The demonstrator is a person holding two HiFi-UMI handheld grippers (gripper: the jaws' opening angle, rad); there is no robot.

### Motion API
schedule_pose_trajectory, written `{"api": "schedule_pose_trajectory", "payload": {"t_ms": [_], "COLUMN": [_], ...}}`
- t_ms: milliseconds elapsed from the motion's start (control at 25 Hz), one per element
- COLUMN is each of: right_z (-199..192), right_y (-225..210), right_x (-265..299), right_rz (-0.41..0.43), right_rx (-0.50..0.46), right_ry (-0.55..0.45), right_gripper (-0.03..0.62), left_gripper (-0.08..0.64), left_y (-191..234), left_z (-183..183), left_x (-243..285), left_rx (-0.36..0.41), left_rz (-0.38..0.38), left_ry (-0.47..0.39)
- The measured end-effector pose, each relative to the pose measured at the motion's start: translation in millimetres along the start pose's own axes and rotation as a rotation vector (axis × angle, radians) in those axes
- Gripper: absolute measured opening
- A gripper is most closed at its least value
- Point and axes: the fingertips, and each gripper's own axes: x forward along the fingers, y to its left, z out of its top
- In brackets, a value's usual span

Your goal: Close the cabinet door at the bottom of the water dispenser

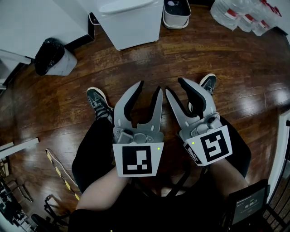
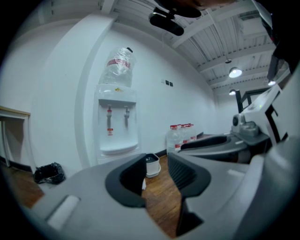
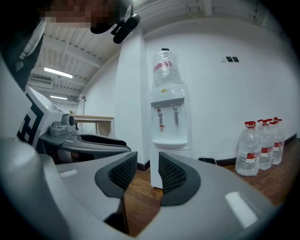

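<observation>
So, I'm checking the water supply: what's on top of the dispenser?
A clear bottle with a red label stands on the water dispenser. Whether it holds water can't be told.

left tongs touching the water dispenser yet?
Apart. The head view shows a wide stretch of bare wooden floor between the left tongs and the water dispenser; the left gripper view shows the dispenser well beyond the open jaws.

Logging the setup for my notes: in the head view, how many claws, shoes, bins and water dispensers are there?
Claws: 2 (left claw, right claw)
Shoes: 2 (left shoe, right shoe)
Bins: 2 (black-bagged bin, white bin)
Dispensers: 1 (water dispenser)
Total: 7
</observation>
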Motion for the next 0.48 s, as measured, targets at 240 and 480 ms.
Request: {"api": "schedule_pose_trajectory", "payload": {"t_ms": [240,480], "right_z": [-0.2,1.5], "right_y": [0.1,-1.4], "right_x": [-0.2,-1.4], "right_rz": [-0.003,-0.009], "right_rx": [0.004,0.014], "right_ry": [-0.002,-0.014], "right_gripper": [0.143,0.135], "left_gripper": [0.164,0.164], "left_y": [-3.2,-2.4], "left_z": [1.0,0.6], "left_x": [-0.7,-0.6], "left_rx": [0.016,0.000], "left_rz": [-0.012,-0.004], "left_ry": [0.002,-0.002]}}
